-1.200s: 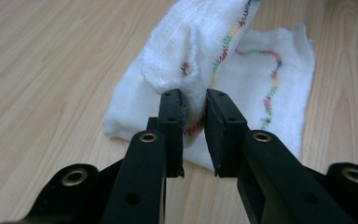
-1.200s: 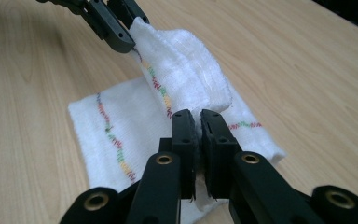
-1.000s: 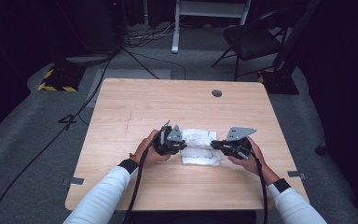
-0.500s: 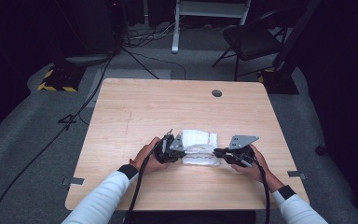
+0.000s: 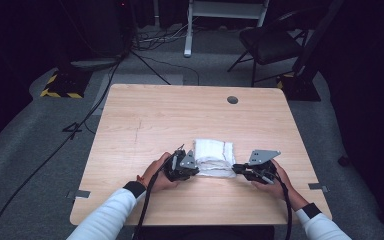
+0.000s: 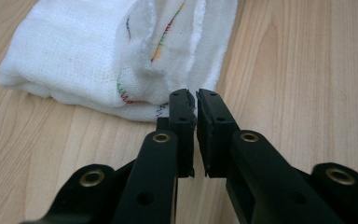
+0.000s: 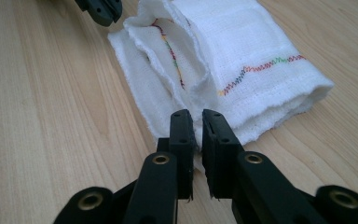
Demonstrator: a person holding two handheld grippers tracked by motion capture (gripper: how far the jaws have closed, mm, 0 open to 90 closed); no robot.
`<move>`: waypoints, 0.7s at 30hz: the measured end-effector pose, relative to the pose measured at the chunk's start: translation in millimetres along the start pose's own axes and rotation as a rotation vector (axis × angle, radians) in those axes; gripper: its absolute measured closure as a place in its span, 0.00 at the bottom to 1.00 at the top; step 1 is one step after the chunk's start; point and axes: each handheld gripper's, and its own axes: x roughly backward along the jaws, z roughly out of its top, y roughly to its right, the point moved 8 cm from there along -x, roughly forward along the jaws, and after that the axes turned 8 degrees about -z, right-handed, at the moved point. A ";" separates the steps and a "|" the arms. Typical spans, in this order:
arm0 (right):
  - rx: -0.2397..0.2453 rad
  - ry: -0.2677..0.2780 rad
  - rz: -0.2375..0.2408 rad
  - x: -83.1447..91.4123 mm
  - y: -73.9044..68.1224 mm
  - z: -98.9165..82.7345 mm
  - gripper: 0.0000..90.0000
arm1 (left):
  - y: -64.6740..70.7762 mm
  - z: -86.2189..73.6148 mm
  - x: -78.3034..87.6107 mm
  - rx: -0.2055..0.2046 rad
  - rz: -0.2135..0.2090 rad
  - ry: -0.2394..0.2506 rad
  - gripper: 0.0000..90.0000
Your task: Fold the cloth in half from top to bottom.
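Tabletop [image 5: 145,115] of pale wood lies bare around the work, a dark round grommet [image 5: 232,100] near its far edge, a black chair [image 5: 270,42] and floor cables [image 5: 95,100] beyond. Nothing blocks either approach. Folded white cloth [image 5: 213,156] sits near the table's middle, layered and rumpled, with rainbow zigzag stitching. Left gripper [image 6: 196,100] and right gripper [image 7: 196,119] flank it, jaws nearly pressed together at its near edge, pinching nothing visible.
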 end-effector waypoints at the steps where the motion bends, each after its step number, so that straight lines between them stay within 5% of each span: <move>1: 0.001 0.001 -0.003 0.6 -0.1 -0.2 0.89 | 0.9 -0.4 0.7 0.005 -0.002 0.003 0.91; 6: -0.018 0.033 -0.039 6.3 5.7 5.9 0.83 | -2.0 0.7 9.5 0.025 0.032 0.034 0.80; 15: -0.035 0.058 -0.057 -2.4 9.8 23.8 0.64 | -18.1 16.9 4.7 0.140 0.046 0.086 0.45; 18: -0.031 0.050 -0.040 -9.5 6.8 27.8 0.62 | -23.4 21.0 -1.3 0.155 0.037 0.079 0.46; 21: -0.008 0.012 -0.042 -18.2 3.7 26.2 0.63 | -27.9 19.0 -5.5 0.153 0.028 0.068 0.59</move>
